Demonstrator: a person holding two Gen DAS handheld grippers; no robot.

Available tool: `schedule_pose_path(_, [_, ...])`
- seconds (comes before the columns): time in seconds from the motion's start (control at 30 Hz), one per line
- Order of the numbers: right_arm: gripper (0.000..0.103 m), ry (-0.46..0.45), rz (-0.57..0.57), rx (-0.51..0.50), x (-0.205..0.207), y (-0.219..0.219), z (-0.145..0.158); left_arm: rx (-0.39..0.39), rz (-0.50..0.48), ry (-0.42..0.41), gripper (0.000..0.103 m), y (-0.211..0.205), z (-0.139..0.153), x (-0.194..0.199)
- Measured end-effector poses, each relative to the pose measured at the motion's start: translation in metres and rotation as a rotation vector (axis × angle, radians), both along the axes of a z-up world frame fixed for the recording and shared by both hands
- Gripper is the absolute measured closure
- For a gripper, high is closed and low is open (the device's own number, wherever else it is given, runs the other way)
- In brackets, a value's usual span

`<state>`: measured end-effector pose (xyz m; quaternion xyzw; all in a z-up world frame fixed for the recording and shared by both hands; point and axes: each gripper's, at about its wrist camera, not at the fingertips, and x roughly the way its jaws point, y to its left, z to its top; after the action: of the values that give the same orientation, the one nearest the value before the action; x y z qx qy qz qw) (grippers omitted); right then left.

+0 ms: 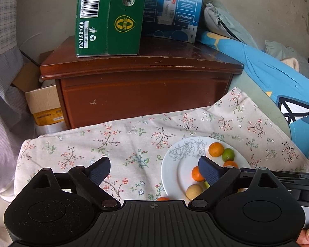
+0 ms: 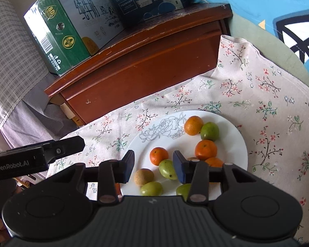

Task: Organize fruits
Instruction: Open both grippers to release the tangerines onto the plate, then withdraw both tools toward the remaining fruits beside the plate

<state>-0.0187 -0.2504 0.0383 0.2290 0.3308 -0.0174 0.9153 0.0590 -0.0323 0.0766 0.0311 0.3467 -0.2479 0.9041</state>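
Left claw (image 1: 154, 171) fills the bottom of the left wrist view with its jaws spread wide and nothing between them; below the gap lies only the floral cloth (image 1: 117, 142). Its right finger (image 1: 209, 171) overlaps the white plate (image 1: 171, 170) at lower right of the frame. On that plate sit an orange citrus (image 1: 215, 149) and a green fruit (image 1: 228, 154) side by side toward the far rim, another orange one (image 1: 196, 173) partly behind the finger, and a tan round fruit (image 1: 193, 191) nearest the camera. A sliver of orange (image 1: 162, 198) shows on the cloth just off the plate's near edge. At top centre a green carton (image 1: 109, 18) and a blue carton (image 1: 173, 10) stand on a wooden nightstand (image 1: 142, 82).

Right claw (image 2: 153, 165) in the right wrist view stands partly open and grips nothing, poised over the near part of the plate (image 2: 234, 150). Small fruits lie loose on the plate: an orange one (image 2: 158, 155) and a pale green, mango-shaped one (image 2: 167, 169) in line with the gap, a tan one (image 2: 143, 177) and a green one (image 2: 151, 188) lower down, and at centre right an orange citrus (image 2: 193, 125) touching a green fruit (image 2: 209, 131), with another orange (image 2: 206, 149) below them. A grey rose outline decorates the plate's upper left. The left claw's black finger (image 2: 68, 145) reaches in from the left edge.
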Motion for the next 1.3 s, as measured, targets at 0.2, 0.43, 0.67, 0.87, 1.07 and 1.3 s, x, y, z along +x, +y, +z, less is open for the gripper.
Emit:
schedule_pose_path(0.2, [0.043,0.003,0.0,0.01,-0.015,0.011,0.0,0.044,0.03,-0.01,0.004,0.012,-0.002,-0.017])
schedule_pose_path(0.43, [0.034,0.023,0.0,-0.009,-0.038,0.024,-0.005,0.063,0.084,0.003,0.004,0.032,-0.01,-0.034])
schedule_pose_path(0.67, [0.034,0.047,0.014,-0.027,-0.053,0.036,-0.012,0.08,0.106,0.069,0.004,0.044,-0.024,-0.042])
schedule_pose_path(0.87, [0.034,0.051,0.042,-0.089,-0.064,0.05,-0.015,0.096,0.106,0.088,0.004,0.048,-0.031,-0.053])
schedule_pose_path(1.07, [0.034,0.065,0.09,-0.118,-0.074,0.064,-0.022,0.137,0.101,0.093,0.004,0.049,-0.037,-0.063])
schedule_pose_path(1.3, [0.034,0.087,0.133,-0.135,-0.082,0.077,-0.03,0.141,0.154,0.14,0.004,0.06,-0.045,-0.066])
